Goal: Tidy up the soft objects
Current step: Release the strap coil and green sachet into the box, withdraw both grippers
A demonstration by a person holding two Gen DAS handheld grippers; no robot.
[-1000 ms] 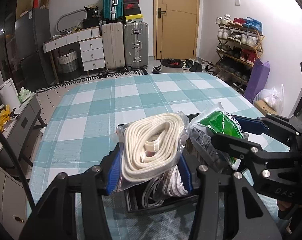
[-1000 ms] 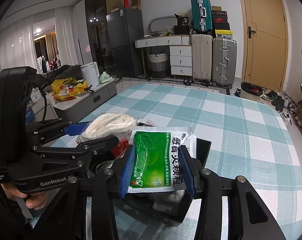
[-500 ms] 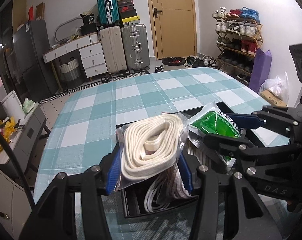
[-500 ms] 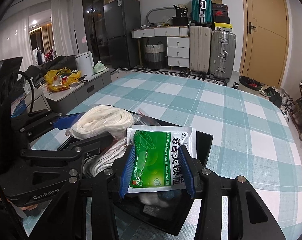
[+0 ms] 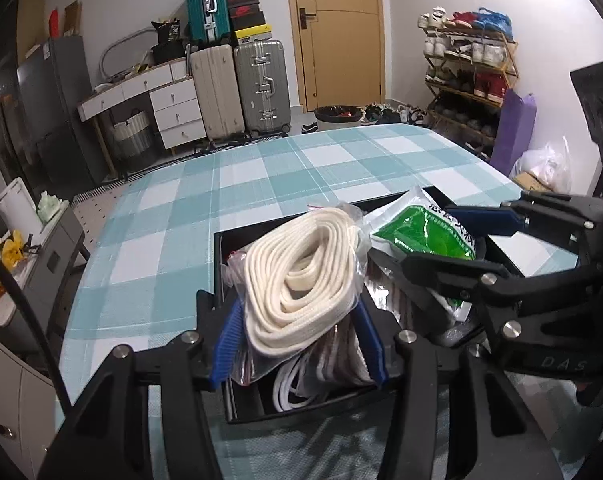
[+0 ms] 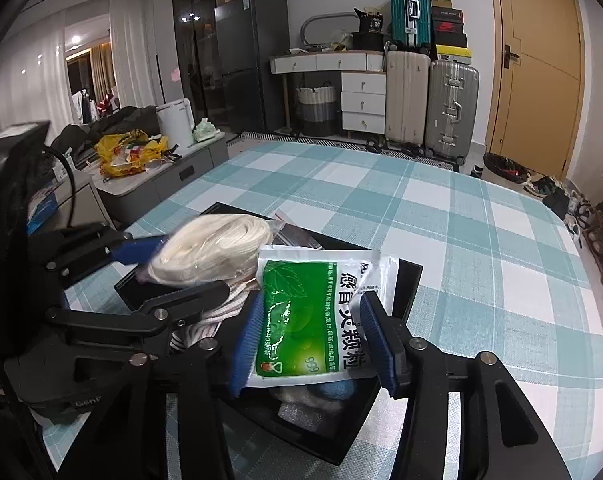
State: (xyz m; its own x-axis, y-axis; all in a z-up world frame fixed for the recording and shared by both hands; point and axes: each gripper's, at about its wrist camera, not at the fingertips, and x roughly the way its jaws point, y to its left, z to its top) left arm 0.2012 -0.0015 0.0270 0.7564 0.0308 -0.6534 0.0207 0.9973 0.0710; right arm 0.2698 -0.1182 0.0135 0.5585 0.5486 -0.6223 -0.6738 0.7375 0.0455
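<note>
1. Soft objects are the job: a bagged coil of cream rope (image 5: 305, 276) sits between the blue pads of the left gripper (image 5: 297, 344), low centre of the left wrist view, over a black box (image 5: 221, 264) on the table. A green-and-white sachet (image 6: 313, 320) lies between the pads of the right gripper (image 6: 313, 340), low centre of the right wrist view, over the same box.
2. Left jaws are narrow and pressed on the rope's bag. Right jaws have just been opening with the sachet between them; its edges look to be touching or just beside the pads, and I cannot tell whether any grip remains.
3. Risk: the slick sachet may drop early or tilt, landing on the box's rim (image 6: 409, 276) because the pads are easing off.
4. Risk: the clear bag could slide out of the pads, since the rope inside is loose and springy.
5. Risk: the two grippers are close together above one box and may knock each other.
6. Surface: a teal-and-white checked tablecloth (image 5: 229, 184), bare beyond the box.
7. Room: suitcases (image 5: 237, 88) and white drawers (image 5: 177, 116) at upper centre, a wooden door (image 5: 337, 32) beside them, a shoe rack (image 5: 469, 60) at upper right.
</note>
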